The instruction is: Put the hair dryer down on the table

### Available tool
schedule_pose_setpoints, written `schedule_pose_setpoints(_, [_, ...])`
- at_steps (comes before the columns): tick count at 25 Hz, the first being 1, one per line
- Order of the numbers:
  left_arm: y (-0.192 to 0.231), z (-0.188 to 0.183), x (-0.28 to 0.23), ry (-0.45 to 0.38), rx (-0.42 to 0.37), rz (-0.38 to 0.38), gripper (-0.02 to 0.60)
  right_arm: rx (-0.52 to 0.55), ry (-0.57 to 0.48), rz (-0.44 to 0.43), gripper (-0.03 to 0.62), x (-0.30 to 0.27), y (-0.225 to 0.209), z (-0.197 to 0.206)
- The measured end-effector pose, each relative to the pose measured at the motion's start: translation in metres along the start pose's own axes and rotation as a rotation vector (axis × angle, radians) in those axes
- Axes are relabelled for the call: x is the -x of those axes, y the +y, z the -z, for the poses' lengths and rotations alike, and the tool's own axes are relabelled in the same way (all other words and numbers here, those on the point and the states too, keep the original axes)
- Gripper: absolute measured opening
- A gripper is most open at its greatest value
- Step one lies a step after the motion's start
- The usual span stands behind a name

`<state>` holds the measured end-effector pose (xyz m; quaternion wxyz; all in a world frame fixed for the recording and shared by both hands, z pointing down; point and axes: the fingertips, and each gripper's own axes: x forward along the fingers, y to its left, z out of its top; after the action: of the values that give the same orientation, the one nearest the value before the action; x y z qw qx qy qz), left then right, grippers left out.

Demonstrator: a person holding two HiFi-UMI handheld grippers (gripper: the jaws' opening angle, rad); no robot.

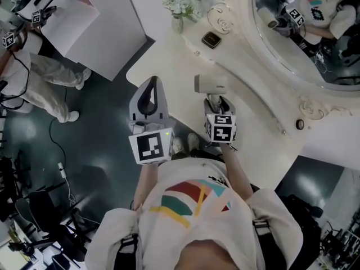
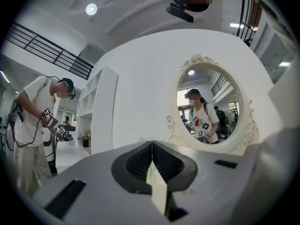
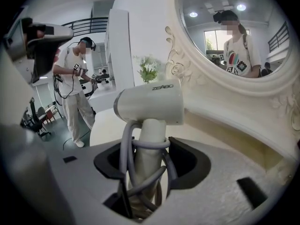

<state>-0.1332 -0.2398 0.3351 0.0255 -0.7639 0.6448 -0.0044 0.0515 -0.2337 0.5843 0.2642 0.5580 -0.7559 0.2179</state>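
The put-down is probably still to come: the right gripper [image 3: 145, 172] clamps the cord-wrapped handle of the white plastic hair dryer [image 3: 150, 102], upright above the cream vanity table [image 1: 169, 66], while the left gripper [image 2: 152, 158], at its 9 o'clock, is closed on nothing.

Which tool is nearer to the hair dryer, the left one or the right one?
Right. The right tool is shut on the handle of the hair dryer. The left tool, shut and empty, is apart from it, at its left.
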Motion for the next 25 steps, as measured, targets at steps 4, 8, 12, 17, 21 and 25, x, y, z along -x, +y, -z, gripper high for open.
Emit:
schedule_pose_setpoints(4, [-0.008, 0.008, -0.002, 0.041, -0.022, 0.032, 0.005, -0.031, 0.054, -0.014, 0.216, -0.011, -0.006, 0.017])
schedule_pose_setpoints(8, [-0.009, 0.009, -0.005, 0.046, -0.031, 0.03, 0.005, -0.03, 0.107, -0.003, 0.216, -0.019, -0.015, 0.034])
schedule_pose_setpoints(12, [-0.01, 0.011, -0.008, 0.056, -0.036, 0.032, 0.005, -0.047, 0.117, -0.009, 0.216, -0.023, -0.019, 0.036])
schedule_pose_setpoints(17, [-0.015, 0.013, -0.009, 0.064, -0.046, 0.039, 0.005, -0.033, 0.138, -0.011, 0.216, -0.028, -0.019, 0.039])
schedule_pose_setpoints(21, [-0.014, 0.014, -0.007, 0.068, -0.054, 0.038, 0.005, -0.023, 0.156, -0.017, 0.216, -0.032, -0.017, 0.041])
schedule_pose_setpoints(25, [-0.012, 0.013, -0.006, 0.069, -0.053, 0.033, 0.005, -0.016, 0.176, -0.019, 0.216, -0.035, -0.017, 0.041])
